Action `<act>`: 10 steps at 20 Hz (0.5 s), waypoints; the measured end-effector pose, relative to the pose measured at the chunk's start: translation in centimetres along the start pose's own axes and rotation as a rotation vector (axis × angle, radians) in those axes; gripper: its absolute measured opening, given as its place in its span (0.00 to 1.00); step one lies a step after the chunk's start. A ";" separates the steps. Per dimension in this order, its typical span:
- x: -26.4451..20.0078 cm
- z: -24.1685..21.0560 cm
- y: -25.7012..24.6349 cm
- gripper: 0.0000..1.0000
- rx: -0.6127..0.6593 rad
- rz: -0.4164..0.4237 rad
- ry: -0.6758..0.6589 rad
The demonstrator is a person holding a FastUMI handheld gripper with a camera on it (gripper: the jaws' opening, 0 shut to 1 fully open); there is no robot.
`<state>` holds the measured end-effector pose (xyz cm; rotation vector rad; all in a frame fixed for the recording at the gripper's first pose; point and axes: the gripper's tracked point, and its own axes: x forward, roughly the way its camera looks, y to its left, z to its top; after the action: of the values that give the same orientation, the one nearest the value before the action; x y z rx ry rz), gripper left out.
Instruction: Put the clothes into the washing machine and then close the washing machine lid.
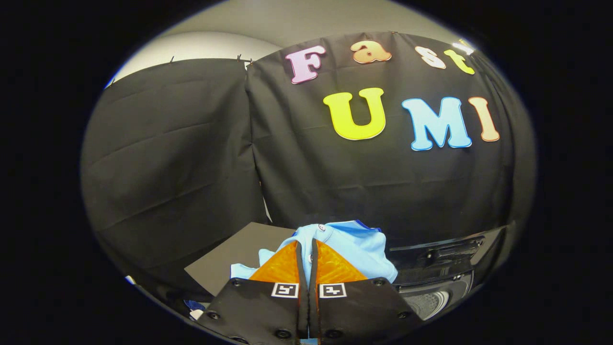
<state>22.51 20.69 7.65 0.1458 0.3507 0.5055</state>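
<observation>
Gripper view: gripper [306, 256] pinches the shirt [352, 244] aloft; washer [431, 282] open beside, so loading and lid remain.

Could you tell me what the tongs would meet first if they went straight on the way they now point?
The tongs are shut on the light blue garment, bunched right ahead of them. Past it, the line seems to end at the black cloth wall, though depth is unclear.
</observation>
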 end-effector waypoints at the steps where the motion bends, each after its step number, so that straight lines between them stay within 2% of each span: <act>1: -0.4 0.2 -0.8 0.02 -0.005 -0.008 -0.005; 10: -4.2 0.1 -9.0 0.02 0.001 -0.104 -0.025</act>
<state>23.15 10.77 6.98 0.1337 0.3324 0.4009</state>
